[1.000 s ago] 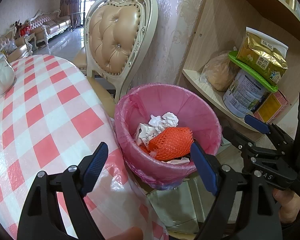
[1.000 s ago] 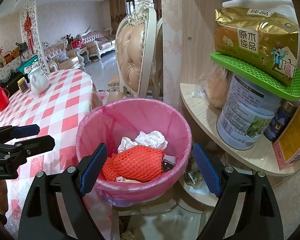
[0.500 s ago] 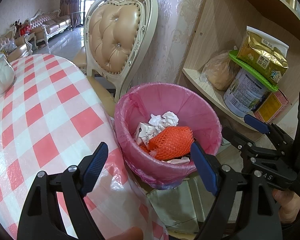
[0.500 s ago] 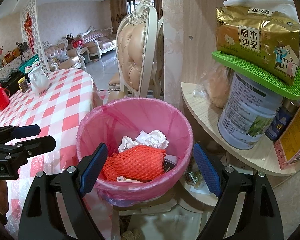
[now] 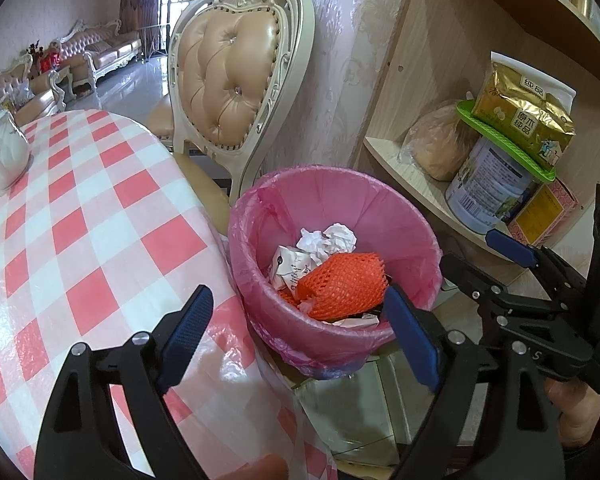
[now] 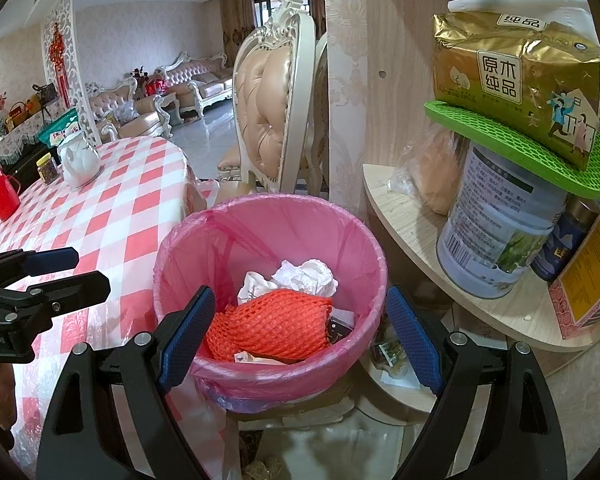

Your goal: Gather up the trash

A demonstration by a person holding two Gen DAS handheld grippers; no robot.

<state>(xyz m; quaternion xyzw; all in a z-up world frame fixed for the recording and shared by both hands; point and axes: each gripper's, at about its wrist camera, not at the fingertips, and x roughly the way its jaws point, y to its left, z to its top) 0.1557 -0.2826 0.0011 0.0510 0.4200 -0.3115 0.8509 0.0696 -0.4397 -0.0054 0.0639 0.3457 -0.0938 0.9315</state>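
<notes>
Both grippers tilt down toward the pink bin (image 5: 336, 240): left gripper (image 5: 300, 336) opening, empty; right gripper (image 6: 300, 332) wide, empty, above its near rim.

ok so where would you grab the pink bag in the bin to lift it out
Grip the pink bag at the loose plastic folded over the bin's rim, coming down from above, one gripper on each side. The film is slack and gathered there, so the jaws can pinch it; lower down it lies flat against the wall under the orange foam net and crumpled paper.
</notes>
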